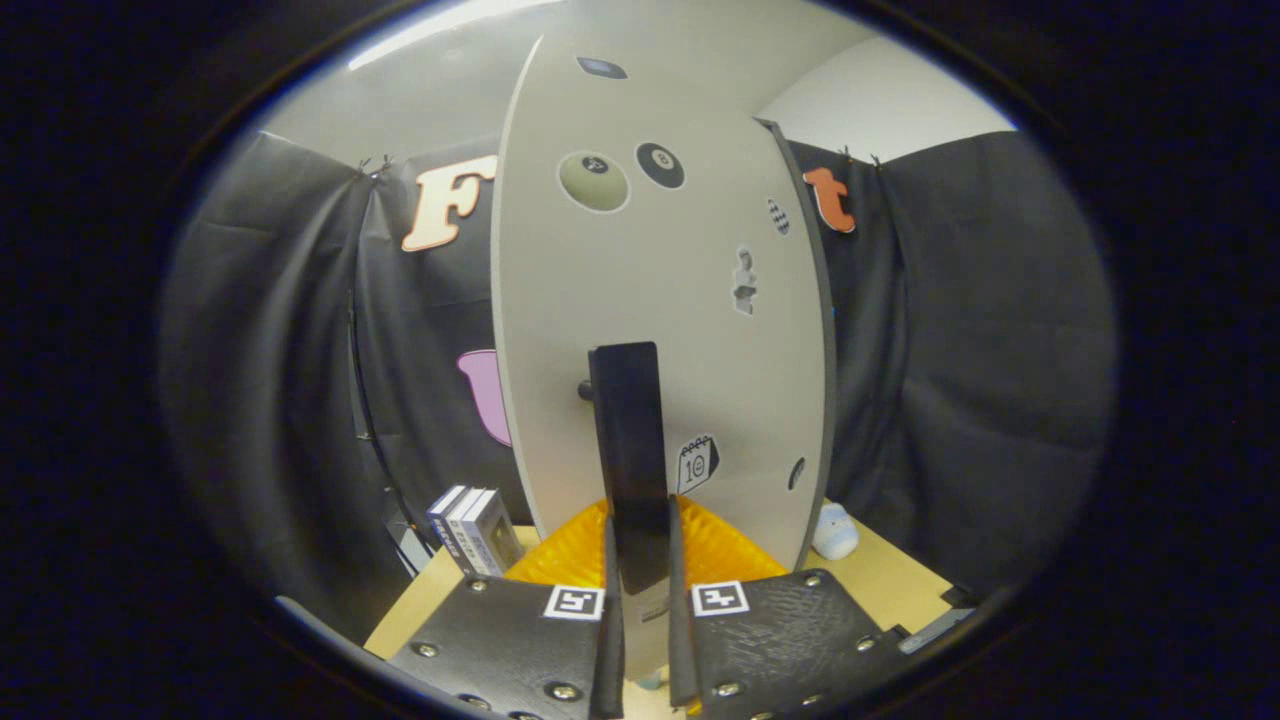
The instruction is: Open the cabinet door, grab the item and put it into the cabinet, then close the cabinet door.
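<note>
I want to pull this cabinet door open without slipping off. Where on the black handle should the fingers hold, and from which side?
Come straight at the door from the front, one finger each side of the black handle, at its lower end. It is a slim upright bar standing off the door. The gripper already pinches it there.

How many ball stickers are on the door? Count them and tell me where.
2. A pale ball sticker and a black ball sticker to its right sit side by side high on the door, above the handle that the gripper clamps. None looks hidden.
</note>
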A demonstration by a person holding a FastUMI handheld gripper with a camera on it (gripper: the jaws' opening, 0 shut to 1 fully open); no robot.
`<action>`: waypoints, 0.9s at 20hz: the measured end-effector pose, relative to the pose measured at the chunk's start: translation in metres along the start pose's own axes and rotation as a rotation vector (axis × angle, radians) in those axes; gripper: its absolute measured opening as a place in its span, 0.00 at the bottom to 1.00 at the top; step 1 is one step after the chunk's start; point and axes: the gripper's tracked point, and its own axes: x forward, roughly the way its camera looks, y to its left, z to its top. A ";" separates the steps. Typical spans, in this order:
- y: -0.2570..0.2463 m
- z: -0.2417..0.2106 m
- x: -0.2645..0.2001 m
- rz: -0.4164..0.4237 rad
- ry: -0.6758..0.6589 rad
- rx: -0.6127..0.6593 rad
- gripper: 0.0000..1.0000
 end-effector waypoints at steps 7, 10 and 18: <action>-0.054 0.004 -0.034 -0.116 0.004 0.013 0.17; -0.076 0.006 -0.044 -0.161 -0.004 0.024 0.17; -0.113 0.009 -0.055 -0.188 -0.002 0.005 0.17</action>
